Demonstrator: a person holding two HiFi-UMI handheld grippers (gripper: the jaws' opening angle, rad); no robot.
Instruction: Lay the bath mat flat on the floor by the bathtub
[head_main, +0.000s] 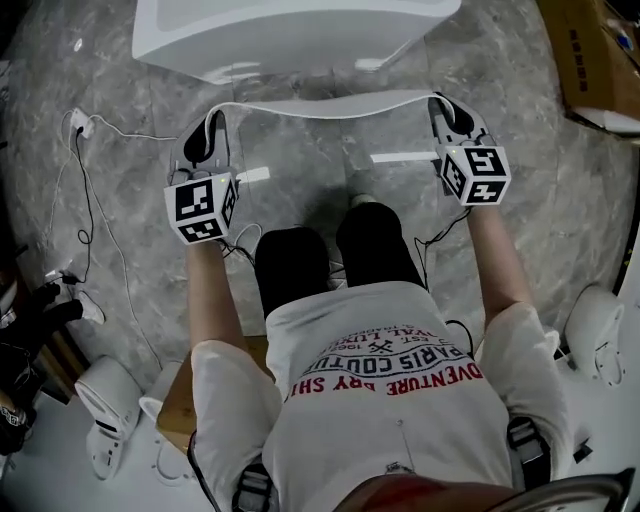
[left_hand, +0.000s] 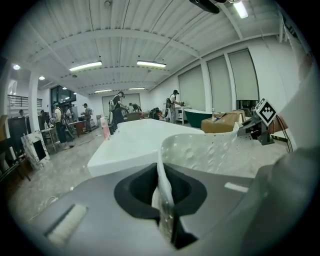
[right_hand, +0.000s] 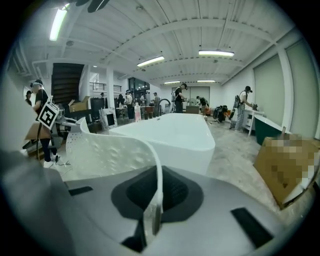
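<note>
We are clamping the left gripper (left_hand: 167, 222) fully down on the mat (left_hand: 215, 150). Its jaws are closed, with only the thin, bumpy sheet pinched on edge between them. The right gripper (right_hand: 150, 220) is doing the same at the other end, jaws together on the mat's opposite edge.

Between the two, the mat is running as one band and bowing slightly away from us, so its long axis is lying left to right. In the head view that band is sitting roughly parallel to the near side of the tub (head_main: 280, 40). The tub is lying straight ahead of both grippers, just beyond the mat. The two hands are standing about level with each other, the right one a touch closer to the tub and the left a touch nearer to us. Grey floor (head_main: 120, 130) is showing below, between the tub and our knees.

We are judging that the coming move is turning on this alignment. With the mat lying along the tub, both ends are needing to go down evenly, so the sheet is meeting the floor flat, not skewed or folded.
</note>
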